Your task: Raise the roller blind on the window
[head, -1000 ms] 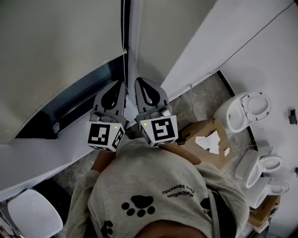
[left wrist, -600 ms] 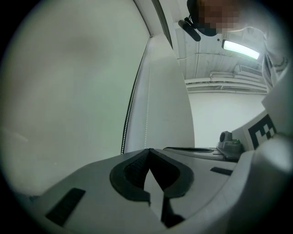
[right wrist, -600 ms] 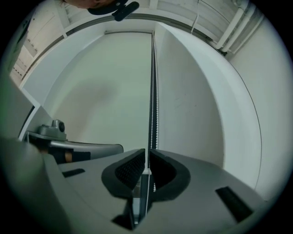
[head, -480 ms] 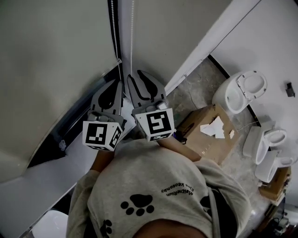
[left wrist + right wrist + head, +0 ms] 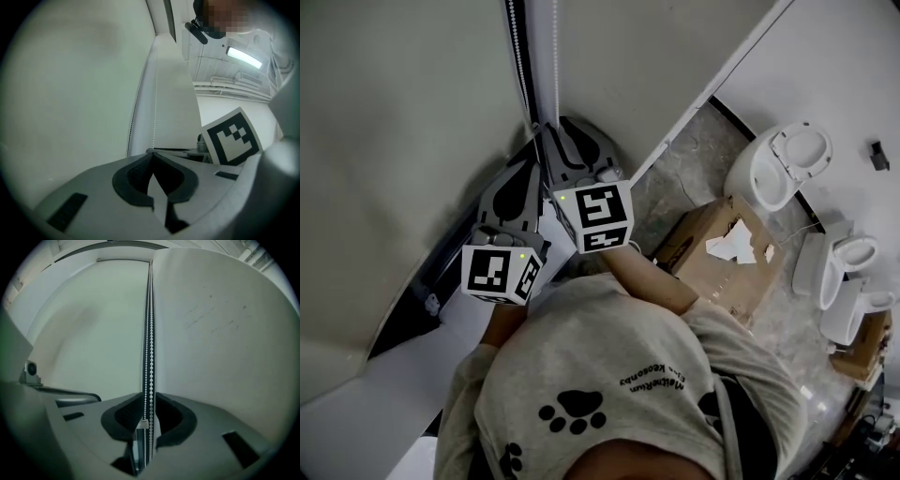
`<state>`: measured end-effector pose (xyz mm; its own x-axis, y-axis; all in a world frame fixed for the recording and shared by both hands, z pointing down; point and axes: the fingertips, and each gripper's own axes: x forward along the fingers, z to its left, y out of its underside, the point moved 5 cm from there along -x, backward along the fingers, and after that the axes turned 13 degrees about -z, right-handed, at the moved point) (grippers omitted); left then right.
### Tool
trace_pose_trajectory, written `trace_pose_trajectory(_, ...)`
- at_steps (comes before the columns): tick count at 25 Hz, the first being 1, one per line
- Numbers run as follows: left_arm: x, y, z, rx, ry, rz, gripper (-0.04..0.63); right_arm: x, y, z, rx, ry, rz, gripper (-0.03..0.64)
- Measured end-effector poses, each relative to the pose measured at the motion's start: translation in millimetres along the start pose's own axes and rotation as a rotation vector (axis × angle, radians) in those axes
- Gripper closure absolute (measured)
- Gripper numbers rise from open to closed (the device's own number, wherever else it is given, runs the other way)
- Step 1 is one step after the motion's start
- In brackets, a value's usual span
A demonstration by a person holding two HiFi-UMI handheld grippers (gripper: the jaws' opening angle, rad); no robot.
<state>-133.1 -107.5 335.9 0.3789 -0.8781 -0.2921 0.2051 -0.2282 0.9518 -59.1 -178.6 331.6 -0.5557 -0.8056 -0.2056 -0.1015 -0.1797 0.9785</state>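
White bead chain, 2 strands, pinched between right gripper jaws beside roller blind edge. Left gripper jaws fully closed, empty.

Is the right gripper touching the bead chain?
Touching. In the right gripper view the right gripper pinches the bead chain between its tips.

The roller blind is matt cloth, the bead chain plastic, the toilet glossy.

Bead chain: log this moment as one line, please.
right gripper shut on bead chain | left gripper shut, hold on chain unclear | roller blind mostly down
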Motion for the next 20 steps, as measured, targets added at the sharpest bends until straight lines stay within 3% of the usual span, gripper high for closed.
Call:
trace_pose_trajectory(4,-3.0,0.4,2.6,0.001,-0.007,0.004,0.588,1.9,0.9,-2.9,0.003,-0.002,0.005,0.599)
trace_pose_trajectory(15,-8.3,-0.7,2.1,0.001,-0.025,0.006,0.588,-19.9,13.7,6.8,-0.071,-0.114,0.040,0.606)
trace_pose_trajectory(20,-10.3,7.2,-2.0,-0.012,-0.035,0.022,0.588,-22.5,15.9,3.0,-0.022,-0.147,0.041,0.607)
